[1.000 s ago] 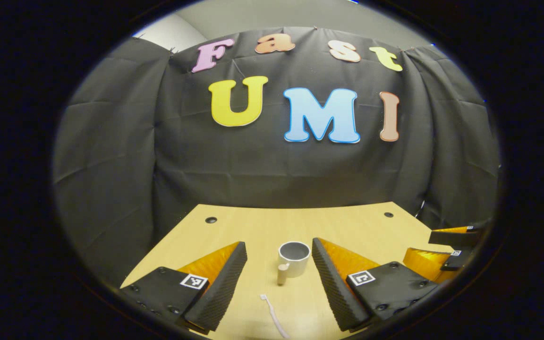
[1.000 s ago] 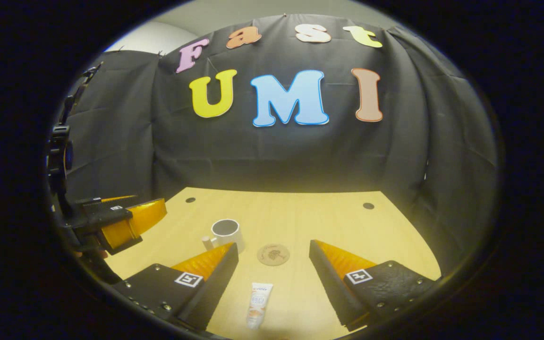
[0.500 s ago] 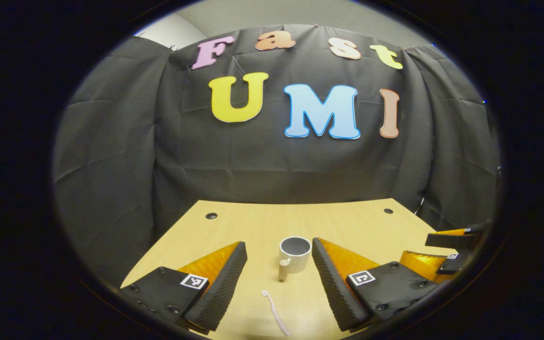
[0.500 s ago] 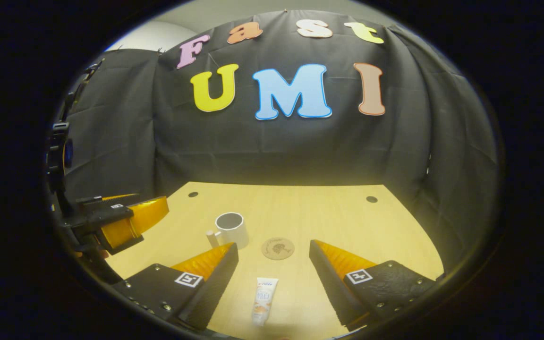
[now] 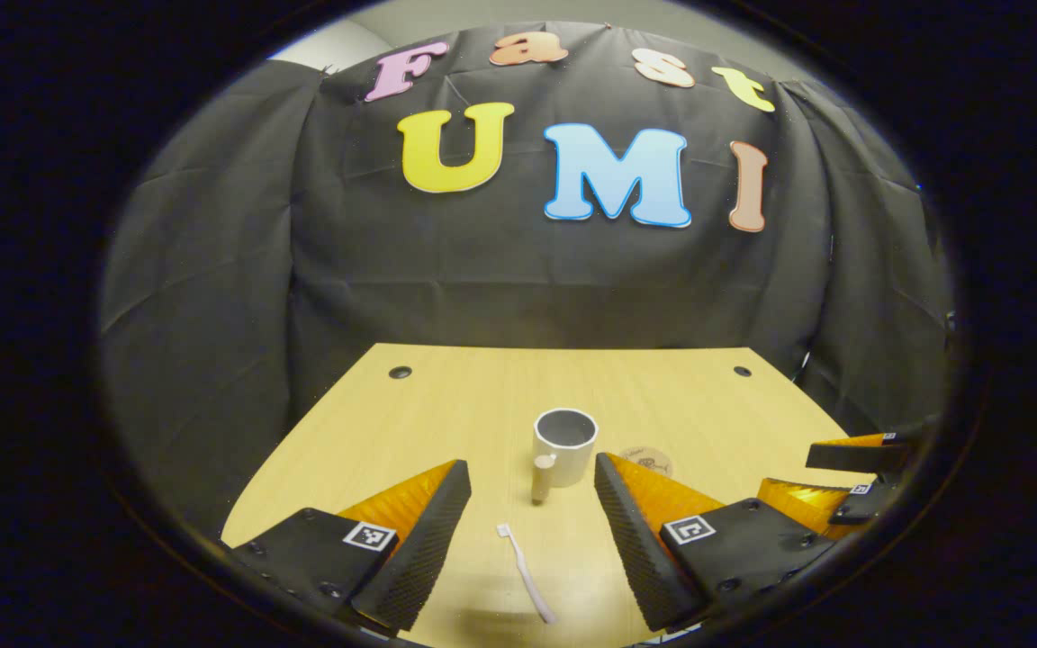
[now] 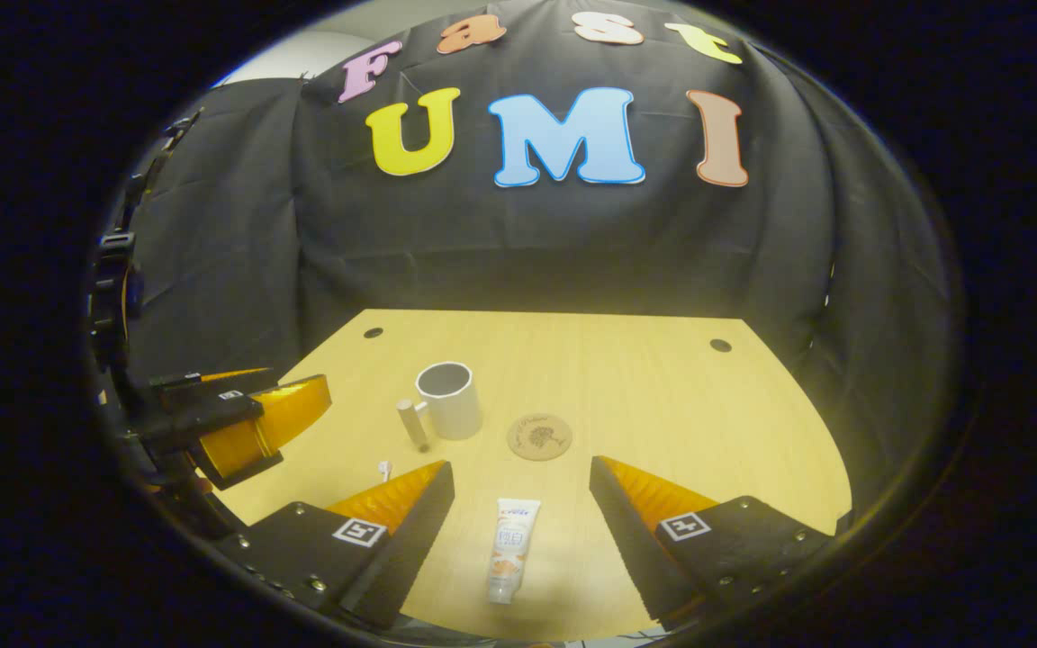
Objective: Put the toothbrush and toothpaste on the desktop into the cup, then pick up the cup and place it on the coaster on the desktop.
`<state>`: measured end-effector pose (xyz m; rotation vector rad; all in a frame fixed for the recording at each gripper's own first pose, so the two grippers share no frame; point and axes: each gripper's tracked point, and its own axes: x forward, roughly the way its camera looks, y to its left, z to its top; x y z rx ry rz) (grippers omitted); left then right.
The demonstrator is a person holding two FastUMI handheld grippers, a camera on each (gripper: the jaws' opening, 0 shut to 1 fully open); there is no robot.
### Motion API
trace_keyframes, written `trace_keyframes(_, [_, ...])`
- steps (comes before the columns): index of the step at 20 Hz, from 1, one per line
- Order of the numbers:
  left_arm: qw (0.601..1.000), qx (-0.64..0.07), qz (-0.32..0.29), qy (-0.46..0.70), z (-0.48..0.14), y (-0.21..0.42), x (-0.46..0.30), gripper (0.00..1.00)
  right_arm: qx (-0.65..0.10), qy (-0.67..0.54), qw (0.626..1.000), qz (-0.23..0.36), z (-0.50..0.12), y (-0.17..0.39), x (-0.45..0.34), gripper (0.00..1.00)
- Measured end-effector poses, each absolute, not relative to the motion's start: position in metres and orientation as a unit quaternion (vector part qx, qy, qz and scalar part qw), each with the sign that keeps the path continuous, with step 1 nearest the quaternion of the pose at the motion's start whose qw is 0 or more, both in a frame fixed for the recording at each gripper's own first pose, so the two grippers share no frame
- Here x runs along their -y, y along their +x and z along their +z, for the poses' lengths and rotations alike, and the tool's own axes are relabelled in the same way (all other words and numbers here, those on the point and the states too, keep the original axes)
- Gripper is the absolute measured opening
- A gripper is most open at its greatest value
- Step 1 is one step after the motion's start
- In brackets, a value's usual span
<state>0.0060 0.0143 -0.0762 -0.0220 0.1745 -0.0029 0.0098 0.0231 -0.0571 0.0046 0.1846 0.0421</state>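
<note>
Black cloth wall (image 5: 500, 288) behind wooden desktop (image 6: 626, 378)

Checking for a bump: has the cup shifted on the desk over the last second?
No. In the right gripper view the cup sits just left of the coaster, as before; the whole scene only slid in the picture because the camera tilted down.
</note>
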Motion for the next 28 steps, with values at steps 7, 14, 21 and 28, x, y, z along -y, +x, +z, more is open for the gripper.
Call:
trace_keyframes(7, [0.990, -0.136, 0.008, -0.025, -0.117, 0.011, -0.025, 0.93, -0.145, 0.009, 0.989, 0.033, -0.088, 0.020, -0.032, 0.94])
trace_keyframes(14, [0.983, -0.183, 0.018, -0.028, -0.152, 0.027, -0.035, 0.93, -0.196, 0.014, 0.980, 0.037, -0.122, 0.037, -0.037, 0.96])
trace_keyframes(21, [0.969, -0.244, 0.020, -0.026, -0.192, 0.055, -0.041, 0.93, -0.258, 0.028, 0.966, 0.021, -0.157, 0.065, -0.031, 0.96])
trace_keyframes(28, [0.944, -0.328, 0.023, -0.021, -0.252, 0.073, -0.041, 0.95, -0.320, 0.028, 0.947, 0.014, -0.191, 0.087, -0.027, 0.96])
